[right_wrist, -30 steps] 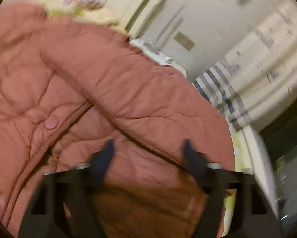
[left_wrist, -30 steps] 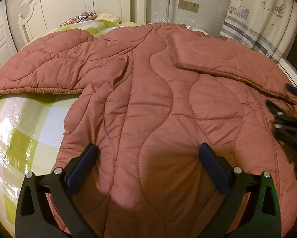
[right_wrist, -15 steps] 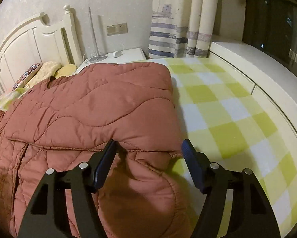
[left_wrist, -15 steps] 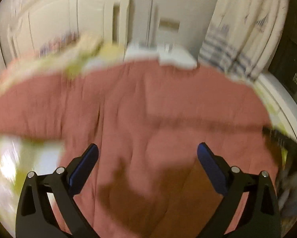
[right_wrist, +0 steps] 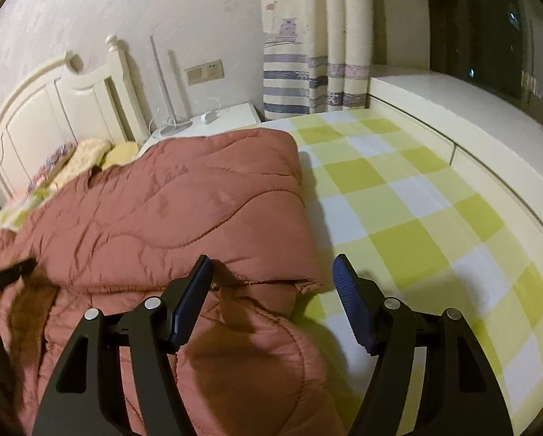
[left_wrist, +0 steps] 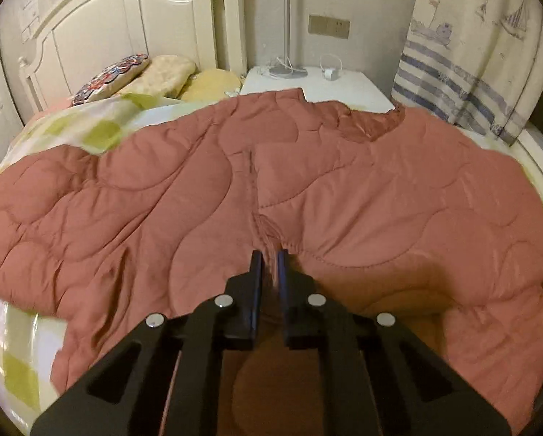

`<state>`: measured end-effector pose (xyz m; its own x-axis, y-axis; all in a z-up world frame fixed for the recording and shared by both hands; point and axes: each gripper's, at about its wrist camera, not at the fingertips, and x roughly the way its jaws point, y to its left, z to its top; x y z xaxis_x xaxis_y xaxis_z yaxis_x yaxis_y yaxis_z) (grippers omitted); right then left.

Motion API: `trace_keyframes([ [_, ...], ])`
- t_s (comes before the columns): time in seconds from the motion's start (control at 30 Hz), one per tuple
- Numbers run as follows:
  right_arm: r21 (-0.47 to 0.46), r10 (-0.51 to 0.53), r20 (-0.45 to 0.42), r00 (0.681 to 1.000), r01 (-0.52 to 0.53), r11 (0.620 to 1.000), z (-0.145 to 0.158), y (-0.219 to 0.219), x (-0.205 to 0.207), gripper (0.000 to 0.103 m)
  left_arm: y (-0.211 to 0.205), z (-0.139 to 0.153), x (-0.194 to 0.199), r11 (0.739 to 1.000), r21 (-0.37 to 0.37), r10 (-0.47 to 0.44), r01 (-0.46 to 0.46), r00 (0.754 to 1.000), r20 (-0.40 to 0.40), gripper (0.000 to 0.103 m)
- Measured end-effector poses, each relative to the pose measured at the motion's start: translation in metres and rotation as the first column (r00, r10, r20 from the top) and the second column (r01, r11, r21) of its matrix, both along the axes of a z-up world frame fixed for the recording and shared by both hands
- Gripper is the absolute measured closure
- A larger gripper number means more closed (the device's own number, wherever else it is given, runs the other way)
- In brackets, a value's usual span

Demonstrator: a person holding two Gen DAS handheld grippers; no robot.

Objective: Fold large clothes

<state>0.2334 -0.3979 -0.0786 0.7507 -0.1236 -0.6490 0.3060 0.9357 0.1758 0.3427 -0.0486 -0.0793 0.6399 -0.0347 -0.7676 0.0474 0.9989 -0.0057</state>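
The bed (right_wrist: pixel 409 196), with its yellow-and-white checked sheet, fills most of both views, and the big quilted rust-red coat (left_wrist: pixel 198 210) lies spread across it. In the left wrist view the coat runs from the left edge to the right edge of the frame, collar toward the nightstand (left_wrist: pixel 307 83) at upper centre. In the right wrist view it takes up the left half, with bare sheet on the right.

To my eye the folding is only begun. One side panel seems to be turned in over the body, giving the straight edge that runs down the middle of the right wrist view. The far sleeve at the left of the left wrist view lies out flat, and the whole garment is nowhere near a compact bundle. Most folds are left to do.

The left gripper (left_wrist: pixel 269 258), bottom centre of its frame, is pinched nearly shut, and a thin ridge of the coat's fabric near the front seam is caught between the blue pads. The right gripper (right_wrist: pixel 271 290) stands moderately wide at the bottom of its frame. The coat's corner and hem lie between and under the fingers, but the pads (right_wrist: pixel 355 312) do not press on anything.
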Motion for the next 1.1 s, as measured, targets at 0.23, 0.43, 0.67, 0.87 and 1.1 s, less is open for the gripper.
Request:
trace_keyframes([
  [0.23, 0.021, -0.017, 0.017, 1.000, 0.016, 1.000, 0.002, -0.004, -0.002, 0.036, 0.007, -0.011, -0.016, 0.999, -0.040, -0.013, 0.014, 1.000, 0.017, 0.061],
  [0.43, -0.044, 0.011, 0.095, 0.995, -0.007, 0.999, 0.036, 0.006, 0.001, 0.036, 0.023, -0.015, -0.015, 0.990, -0.138, 0.022, -0.019, 1.000, 0.022, 0.033],
  [0.67, -0.163, 0.181, -0.227, 0.957, -0.221, 0.962, -0.008, 0.040, 0.073, 0.053, 0.023, -0.015, -0.016, 0.989, -0.145, 0.011, -0.006, 0.999, 0.034, 0.033],
  [0.87, -0.163, 0.162, -0.157, 0.974, -0.187, 0.969, 0.028, 0.025, 0.071, 0.054, 0.021, -0.015, -0.016, 0.991, -0.133, 0.001, 0.004, 0.999, 0.035, 0.033],
  [1.1, -0.138, 0.106, -0.064, 0.992, -0.114, 0.984, 0.056, 0.012, 0.128, 0.053, 0.019, -0.014, -0.018, 0.992, -0.125, -0.005, 0.010, 0.999, 0.044, 0.033],
])
